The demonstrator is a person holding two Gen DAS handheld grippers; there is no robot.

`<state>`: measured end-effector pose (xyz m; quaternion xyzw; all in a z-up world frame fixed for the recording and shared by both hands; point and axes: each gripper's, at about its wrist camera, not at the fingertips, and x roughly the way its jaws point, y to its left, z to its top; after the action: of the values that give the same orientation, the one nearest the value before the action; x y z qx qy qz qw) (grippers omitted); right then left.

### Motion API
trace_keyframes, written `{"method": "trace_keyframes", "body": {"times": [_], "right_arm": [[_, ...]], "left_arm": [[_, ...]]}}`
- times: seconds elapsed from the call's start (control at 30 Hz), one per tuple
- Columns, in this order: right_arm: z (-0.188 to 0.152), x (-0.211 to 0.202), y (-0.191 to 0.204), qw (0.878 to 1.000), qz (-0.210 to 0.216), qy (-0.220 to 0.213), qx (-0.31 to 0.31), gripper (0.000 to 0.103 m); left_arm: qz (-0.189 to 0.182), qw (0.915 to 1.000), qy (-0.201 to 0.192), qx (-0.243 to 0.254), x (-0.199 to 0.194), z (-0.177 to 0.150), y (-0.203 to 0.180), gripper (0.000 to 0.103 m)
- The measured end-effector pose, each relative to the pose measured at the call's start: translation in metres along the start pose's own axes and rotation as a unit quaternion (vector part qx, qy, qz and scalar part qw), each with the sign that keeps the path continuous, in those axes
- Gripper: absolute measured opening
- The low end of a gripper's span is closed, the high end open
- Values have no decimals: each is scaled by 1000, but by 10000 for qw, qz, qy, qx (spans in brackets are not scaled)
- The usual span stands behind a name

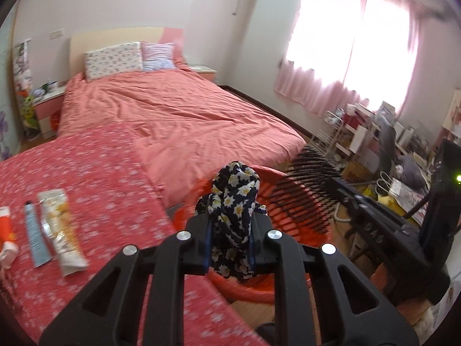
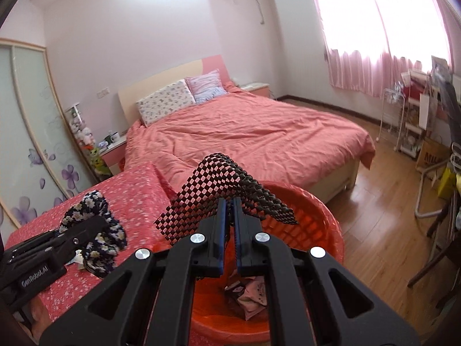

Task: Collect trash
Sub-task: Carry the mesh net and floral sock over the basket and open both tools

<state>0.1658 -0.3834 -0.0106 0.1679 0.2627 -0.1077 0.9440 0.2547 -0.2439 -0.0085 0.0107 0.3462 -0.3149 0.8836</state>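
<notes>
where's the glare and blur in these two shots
Left wrist view: the curtained window blows out white, and the floral tablecloth and black mesh smear with motion. Right wrist view: the window is overexposed too, the bed stays sharp, and fisheye bends the wardrobe door.

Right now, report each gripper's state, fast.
Left gripper: shut on the floral cloth.
Right gripper: shut on the black mesh mat, above the red basket.
</notes>
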Motion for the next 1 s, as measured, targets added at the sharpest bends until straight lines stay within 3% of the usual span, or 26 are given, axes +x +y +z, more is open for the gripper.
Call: {"method": "trace_keyframes", "body": {"times": [0.17,0.3,0.43,0.53,0.73,0.9,1.0], "right_arm": [[-8,21,-14,9997,-41,241,62,6],[-18,26,-21,9992,-47,394,90,33],[-22,24,-18,9991,-91,418,38,44],[-23,19,-10,9991,-140,394,-84,50],[-31,18,13,9982,-41,478,-370,54],[-43,19,49,9957,119,632,-672,55],[-49,21,73,9933,251,726,-864,55]], "left_arm": [[208,9995,209,127,34,-1,-11,39],[495,9984,254,72,41,-8,4,49],[699,9970,319,-116,36,-14,29,50],[891,9954,320,-157,23,-23,47,53],[1415,9893,280,-234,-22,-47,93,60],[2035,9770,138,-627,-77,-71,153,67],[2489,9645,84,-883,-107,-85,196,74]]}}
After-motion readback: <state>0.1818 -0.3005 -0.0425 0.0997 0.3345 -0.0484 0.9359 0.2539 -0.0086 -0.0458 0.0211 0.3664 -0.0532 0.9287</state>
